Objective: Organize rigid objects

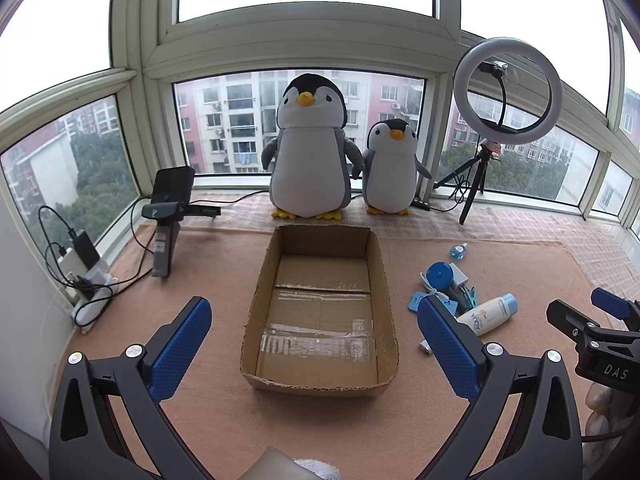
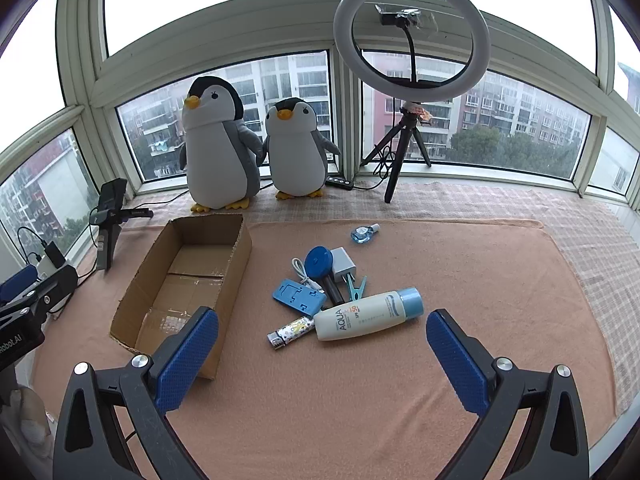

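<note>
An open, empty cardboard box (image 1: 258, 280) lies on the peach mat, directly ahead of my left gripper (image 1: 314, 305), which is open and holds nothing. To the box's right is a cluster: a white AQUA sunscreen bottle (image 2: 368, 314) with a blue cap, a patterned lighter-like stick (image 2: 290, 331), a blue phone stand (image 2: 300, 296), a round blue disc (image 2: 318, 262), a white charger (image 2: 344, 262), a teal clothes peg (image 2: 356, 288) and a small clear blue bottle (image 2: 364, 234). My right gripper (image 2: 323, 314) hangs open just short of the sunscreen bottle, empty.
Two plush penguins (image 1: 310, 152) stand at the window behind the box. A ring light on a tripod (image 2: 412, 40) is at the back right. A handheld device on a stand (image 1: 166, 216), cables and a power strip (image 1: 86, 280) sit at the left wall.
</note>
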`<state>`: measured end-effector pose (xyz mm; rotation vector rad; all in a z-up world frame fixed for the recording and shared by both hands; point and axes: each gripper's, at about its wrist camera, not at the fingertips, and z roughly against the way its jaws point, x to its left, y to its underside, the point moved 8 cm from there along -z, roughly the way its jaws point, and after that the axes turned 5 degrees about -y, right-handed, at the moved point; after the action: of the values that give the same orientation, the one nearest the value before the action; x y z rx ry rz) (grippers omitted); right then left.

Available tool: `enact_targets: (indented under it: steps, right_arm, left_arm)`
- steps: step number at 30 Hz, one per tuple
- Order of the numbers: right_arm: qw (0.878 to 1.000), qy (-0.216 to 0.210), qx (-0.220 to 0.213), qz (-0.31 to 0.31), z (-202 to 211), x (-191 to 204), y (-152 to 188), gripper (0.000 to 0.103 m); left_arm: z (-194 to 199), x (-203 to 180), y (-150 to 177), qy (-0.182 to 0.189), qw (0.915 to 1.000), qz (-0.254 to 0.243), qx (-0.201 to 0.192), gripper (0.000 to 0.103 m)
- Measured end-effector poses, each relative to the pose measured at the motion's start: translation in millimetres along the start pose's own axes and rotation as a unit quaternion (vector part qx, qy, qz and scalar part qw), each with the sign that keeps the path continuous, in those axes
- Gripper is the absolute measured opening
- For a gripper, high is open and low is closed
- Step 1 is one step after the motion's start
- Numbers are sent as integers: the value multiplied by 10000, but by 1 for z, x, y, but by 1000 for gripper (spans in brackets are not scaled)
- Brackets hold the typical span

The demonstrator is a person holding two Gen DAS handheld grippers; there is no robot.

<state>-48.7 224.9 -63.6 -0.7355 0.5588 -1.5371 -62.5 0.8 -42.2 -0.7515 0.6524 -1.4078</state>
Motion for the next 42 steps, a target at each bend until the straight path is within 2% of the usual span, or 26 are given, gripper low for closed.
enact_targets:
  steps: [30,42]
  right_arm:
    - [9999,-18,100,-74,-6,-5,3,103]
    - [9994,-103,250,-224,-19,-15,7,103]
  left_arm:
    - [-4,-1,4,-5,10000,9,35,102]
    - [-20,8,12,-149,9997,33,208,102]
